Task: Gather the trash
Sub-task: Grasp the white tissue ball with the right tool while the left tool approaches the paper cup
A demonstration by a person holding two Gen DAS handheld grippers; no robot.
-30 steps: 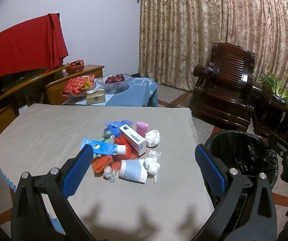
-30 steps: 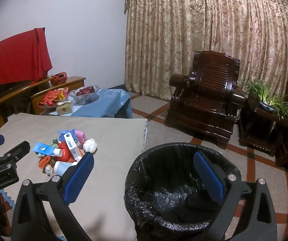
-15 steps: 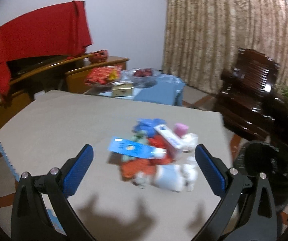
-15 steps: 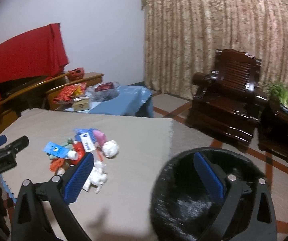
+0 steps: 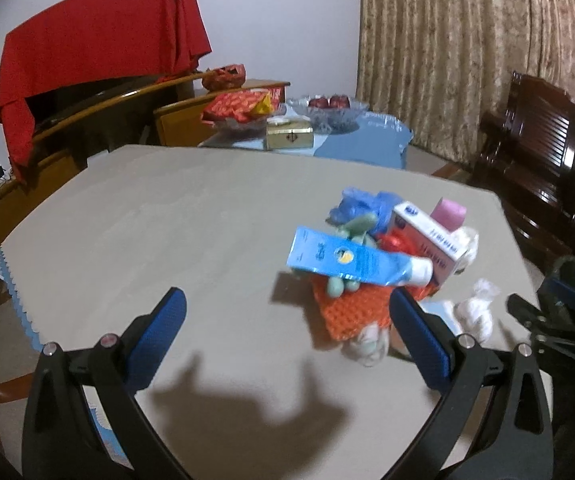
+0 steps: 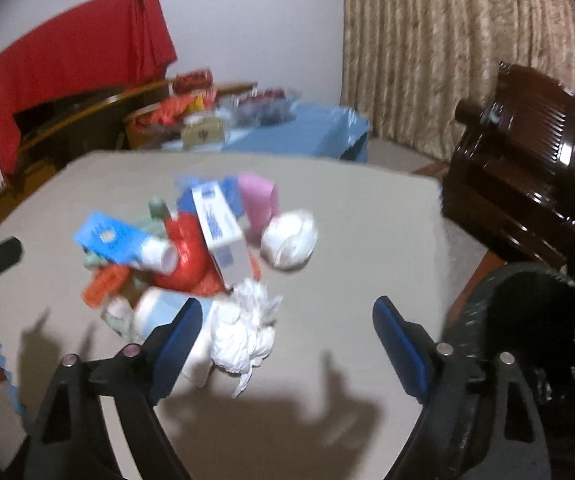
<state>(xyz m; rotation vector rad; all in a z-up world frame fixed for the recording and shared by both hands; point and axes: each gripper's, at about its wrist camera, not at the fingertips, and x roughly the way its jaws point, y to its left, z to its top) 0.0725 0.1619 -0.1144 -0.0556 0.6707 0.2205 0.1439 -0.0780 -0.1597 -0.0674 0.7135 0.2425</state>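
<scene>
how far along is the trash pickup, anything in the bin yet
Nothing looks collected: the pile of tube, box, cup and tissue wads sits on the table, and what shows of the bin looks empty. Both grippers, left and right, are open and empty. The right one is nearest a tissue wad. The whole pile is left.
</scene>
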